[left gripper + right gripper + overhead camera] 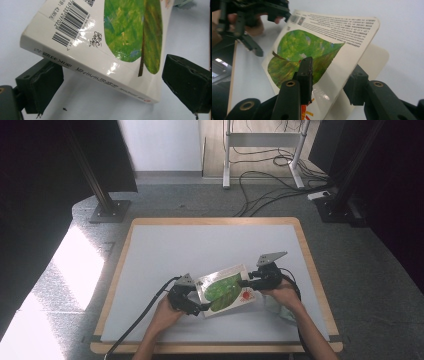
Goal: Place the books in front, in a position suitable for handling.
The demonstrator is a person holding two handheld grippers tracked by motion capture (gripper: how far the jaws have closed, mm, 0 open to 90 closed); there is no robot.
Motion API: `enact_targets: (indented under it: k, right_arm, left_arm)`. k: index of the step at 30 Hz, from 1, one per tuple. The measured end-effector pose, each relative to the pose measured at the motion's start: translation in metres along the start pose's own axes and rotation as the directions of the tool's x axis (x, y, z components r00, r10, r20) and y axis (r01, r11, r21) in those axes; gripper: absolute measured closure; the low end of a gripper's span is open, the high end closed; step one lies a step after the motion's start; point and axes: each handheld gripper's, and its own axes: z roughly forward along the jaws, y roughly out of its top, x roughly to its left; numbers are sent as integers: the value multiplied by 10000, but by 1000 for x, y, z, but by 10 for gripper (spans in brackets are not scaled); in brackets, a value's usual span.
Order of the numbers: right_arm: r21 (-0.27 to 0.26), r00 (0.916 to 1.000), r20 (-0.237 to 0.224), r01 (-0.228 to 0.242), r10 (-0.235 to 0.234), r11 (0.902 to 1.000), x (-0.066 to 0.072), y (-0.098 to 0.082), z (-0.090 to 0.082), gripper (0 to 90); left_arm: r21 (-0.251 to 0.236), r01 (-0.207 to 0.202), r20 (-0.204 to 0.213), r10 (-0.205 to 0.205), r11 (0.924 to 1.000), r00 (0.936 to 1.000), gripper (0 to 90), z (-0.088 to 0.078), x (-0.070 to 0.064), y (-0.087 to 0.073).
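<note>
High view: we see the book (pixel 226 289) near the front of the worktop (pixel 165 250), between the left gripper (pixel 197 307) and right gripper (pixel 244 283). Left gripper view: its jaws stand apart, flanking the spine without touching. Right gripper view: jaws straddle the cover's edge; we cannot tell whether they clamp it.

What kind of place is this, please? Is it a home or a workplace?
Probably a lab or recording room, not a home: a bare work table with a white mat, black stands bolted beside it, and loose cables across a grey carpet.
</note>
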Motion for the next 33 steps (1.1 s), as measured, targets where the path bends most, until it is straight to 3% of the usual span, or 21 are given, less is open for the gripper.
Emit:
enact_targets:
  k: [3, 7, 11, 14, 21, 26, 29, 31, 33]
  right_arm:
    - [120, 9999, 114, -115, 114, 9999, 0, 0, 1, 586]
    - [265, 9994, 319, -102, 93, 9996, 0, 0, 2, 564]
    - [510, 9981, 618, -25, -7, 9987, 1, 1, 3, 543]
    - [731, 9963, 857, 4, -67, 9973, 2, 0, 5, 529]
    - [848, 9934, 1115, 186, -280, 9962, 6, 0, 4, 515]
    - [1322, 9779, 1873, 687, -930, 9888, 14, 2, 2, 481]
    - [1343, 9784, 1874, 627, -875, 9890, 15, 2, 2, 455]
    - [1269, 9719, 2228, 480, -756, 9908, 13, 2, 1, 416]
    - [1206, 9722, 2269, 298, -568, 9922, 11, 1, 1, 416]
  left_arm:
    - [-3, 202, -333, -202, 9998, 9992, 82, -1, -2, 1]
    - [66, -136, -1000, 142, 9999, 9949, 192, -3, -5, 1]
    - [-90, -142, -953, 133, 9999, 9954, 260, -6, -6, 2]
    - [-195, -245, -656, 232, 9995, 9976, 338, -9, -7, 3]
    - [-262, -123, -565, 108, 9996, 9983, 388, -12, -7, 4]
    - [-363, -98, -567, 78, 9993, 9984, 417, -13, -8, 5]
    - [-363, -48, -523, 29, 9993, 9986, 426, -14, -7, 5]
    - [-396, -81, -516, 60, 9992, 9987, 438, -15, -8, 5]
    - [-484, -173, -496, 149, 9987, 9987, 453, -16, -9, 5]
